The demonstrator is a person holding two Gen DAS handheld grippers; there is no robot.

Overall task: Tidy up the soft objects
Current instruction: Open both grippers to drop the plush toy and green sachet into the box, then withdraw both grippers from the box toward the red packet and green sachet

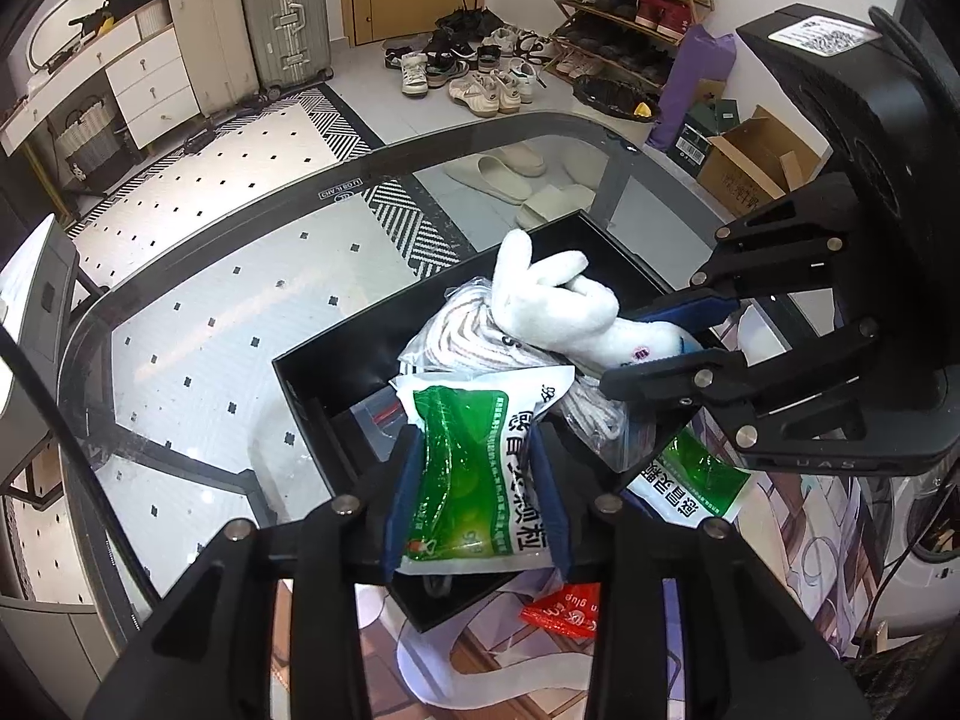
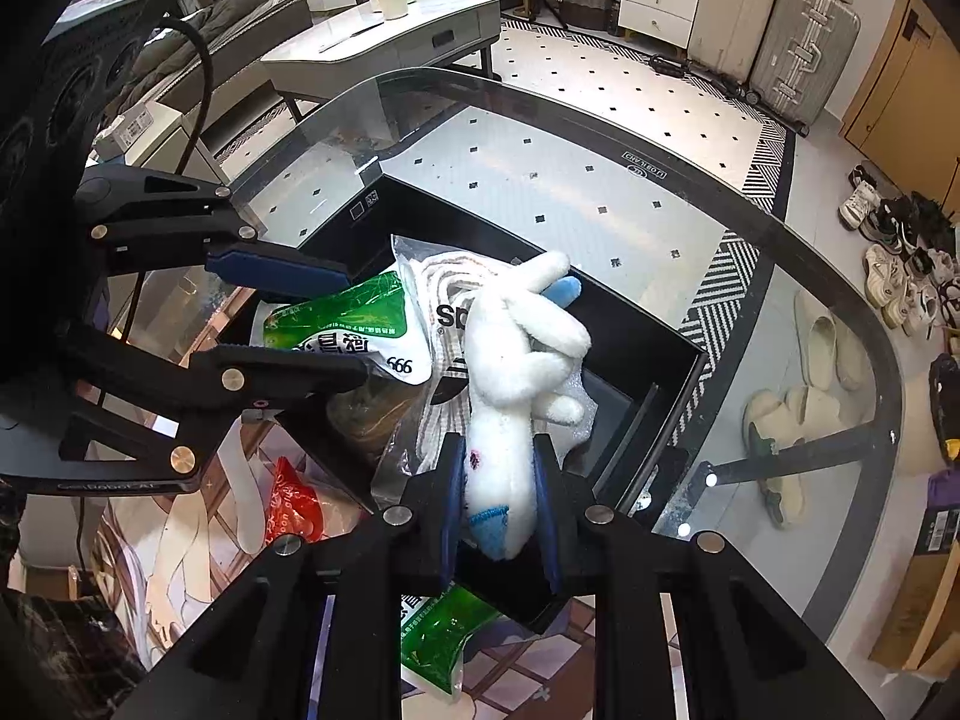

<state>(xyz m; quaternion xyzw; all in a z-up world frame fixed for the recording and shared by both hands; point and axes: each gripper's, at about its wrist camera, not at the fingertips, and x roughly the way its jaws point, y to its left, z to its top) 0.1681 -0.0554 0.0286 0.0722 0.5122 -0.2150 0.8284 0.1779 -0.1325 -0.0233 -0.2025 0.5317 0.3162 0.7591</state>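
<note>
One fluffy white plush rabbit with blue-tipped ears (image 2: 516, 372) hangs over the open black rectangular box (image 2: 654, 360), its lower body pinched between the blue pads of the right gripper (image 2: 501, 498), which is clamped onto it; from the left wrist view the same toy (image 1: 558, 306) lies across the top of the pile with that gripper (image 1: 672, 342) reaching in from the right. The left gripper (image 1: 477, 492) is closed on one glossy green-and-white plastic sachet with printed characters (image 1: 462, 468), holding it at the near edge of the box. A second sachet of the same green-and-white kind (image 1: 696, 480) lies just beside the box on the right. Inside the box, under the rabbit, sits one clear crinkly plastic bag holding coiled white rope or cord (image 1: 456, 330). One small shiny red packet (image 1: 564, 612) lies outside the box on a printed cartoon-pattern cloth (image 1: 798, 540). All of this rests on a smooth glass tabletop with a dark rounded rim (image 1: 240, 276), through which a white tiled rug with black diamonds shows. Beyond stand two hard-shell suitcases (image 1: 252, 30), one cream, one ridged silver.
</note>
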